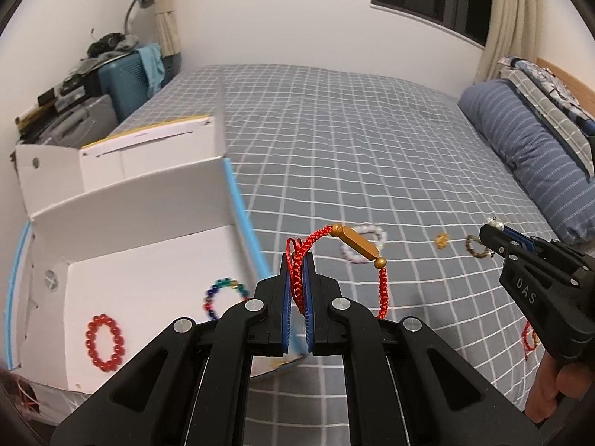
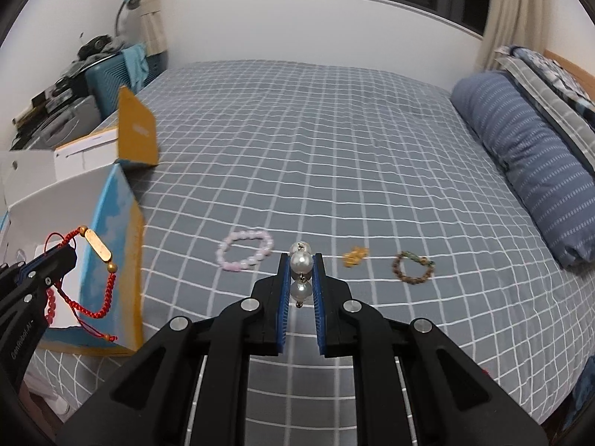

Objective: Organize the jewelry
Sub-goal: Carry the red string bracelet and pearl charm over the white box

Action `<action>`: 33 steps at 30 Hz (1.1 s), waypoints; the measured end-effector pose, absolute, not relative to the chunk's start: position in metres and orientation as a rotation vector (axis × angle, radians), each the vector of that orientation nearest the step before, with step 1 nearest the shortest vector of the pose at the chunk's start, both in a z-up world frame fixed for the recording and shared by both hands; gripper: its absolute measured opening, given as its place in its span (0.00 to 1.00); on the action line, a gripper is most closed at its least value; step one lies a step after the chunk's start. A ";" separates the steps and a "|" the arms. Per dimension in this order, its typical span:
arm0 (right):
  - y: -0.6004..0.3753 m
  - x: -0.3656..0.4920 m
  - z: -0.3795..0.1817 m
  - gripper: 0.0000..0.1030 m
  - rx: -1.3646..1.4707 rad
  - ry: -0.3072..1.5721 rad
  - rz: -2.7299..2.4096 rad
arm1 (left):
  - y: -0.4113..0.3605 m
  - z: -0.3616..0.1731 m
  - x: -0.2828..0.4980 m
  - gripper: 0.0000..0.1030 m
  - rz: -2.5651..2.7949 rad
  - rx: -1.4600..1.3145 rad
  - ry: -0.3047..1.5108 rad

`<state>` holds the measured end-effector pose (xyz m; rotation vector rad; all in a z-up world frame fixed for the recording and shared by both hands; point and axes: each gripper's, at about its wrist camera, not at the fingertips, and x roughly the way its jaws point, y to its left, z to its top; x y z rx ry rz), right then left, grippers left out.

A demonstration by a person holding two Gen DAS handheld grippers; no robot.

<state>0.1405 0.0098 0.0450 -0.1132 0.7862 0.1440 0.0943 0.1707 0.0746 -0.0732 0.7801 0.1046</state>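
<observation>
My left gripper (image 1: 297, 260) is shut on a red braided cord bracelet with a gold bar (image 1: 362, 247), held above the right wall of the open white box (image 1: 148, 238); it also shows in the right wrist view (image 2: 97, 247). A red bead bracelet (image 1: 105, 342) and a multicoloured bead bracelet (image 1: 223, 295) lie in the box. My right gripper (image 2: 301, 260) is shut on a pearl piece (image 2: 300, 262) above the bed. A pink bead bracelet (image 2: 245, 249), a small gold piece (image 2: 355, 256) and a brown bead bracelet (image 2: 412, 267) lie on the bedspread.
The grey checked bedspread (image 2: 334, 148) stretches ahead. A blue striped pillow (image 2: 531, 163) lies at the right. The box's lid flap (image 2: 137, 133) stands up at the left. A cluttered side table with a blue lamp (image 2: 128, 0) stands beyond the box.
</observation>
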 end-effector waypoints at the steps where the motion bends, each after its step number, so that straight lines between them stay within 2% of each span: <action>1: 0.013 0.139 0.046 0.11 -0.115 0.785 0.149 | 0.175 0.075 0.092 0.05 0.110 -0.075 0.779; 33: 0.186 0.090 0.049 0.10 -0.242 0.725 0.396 | 0.328 0.061 0.034 0.05 0.343 -0.186 0.811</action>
